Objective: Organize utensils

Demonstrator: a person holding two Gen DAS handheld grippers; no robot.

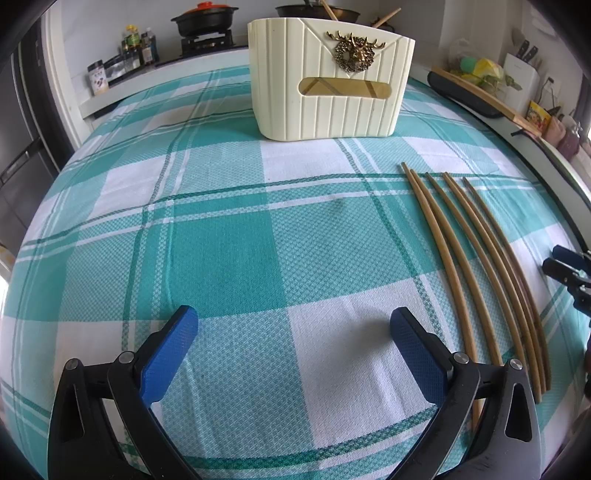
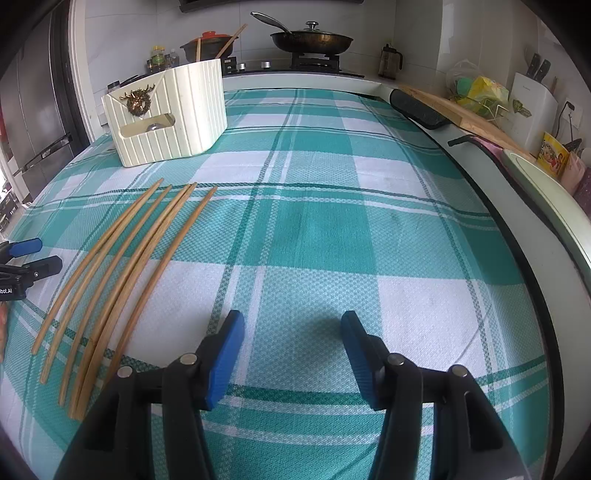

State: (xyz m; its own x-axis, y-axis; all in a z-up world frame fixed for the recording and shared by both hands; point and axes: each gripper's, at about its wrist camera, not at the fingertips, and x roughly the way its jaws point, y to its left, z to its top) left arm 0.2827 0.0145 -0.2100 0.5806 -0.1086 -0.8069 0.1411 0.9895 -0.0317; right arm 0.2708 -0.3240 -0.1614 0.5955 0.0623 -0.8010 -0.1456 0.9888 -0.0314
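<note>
Surface: a table covered by a checked tablecloth (image 1: 229, 236) in teal and white, with thin dark green lines; the weave is visible and the cloth lies nearly flat.

Holder: a cream ribbed utensil holder (image 1: 328, 85) stands upright on the cloth, on its far side. It has a gold deer-head ornament (image 1: 355, 50) on the front and a slot-shaped handle opening under it. In the right wrist view two wooden sticks rise from its top.

Chopsticks: the loose wooden chopsticks (image 1: 484, 266) lie flat on the cloth, nearer to the cameras than the holder and to its right side, almost parallel, thin tips toward the holder. Some are touching each other. I count five or six; I cannot tell exactly.

Left gripper: the left gripper (image 1: 293, 354) hovers over the cloth in front of the holder, blue pads wide apart, nothing between them. The chopsticks are just beside its right finger.

Right gripper: the right gripper (image 2: 291, 354) is also spread open and holds nothing; the chopsticks lie on its left side.

Room behind the holder: a gas stove (image 2: 314, 61) with a lidded frying pan (image 2: 312, 40) and a dark clay pot with red lid (image 1: 205, 18); bottles (image 1: 138, 46) stand beside.

Room right of the holder: a counter with a wooden cutting board (image 2: 465, 114), a white knife block (image 2: 532, 107) and a yellow bag (image 2: 484, 92).

Room left of the holder: a dark refrigerator (image 2: 33, 103).
</note>
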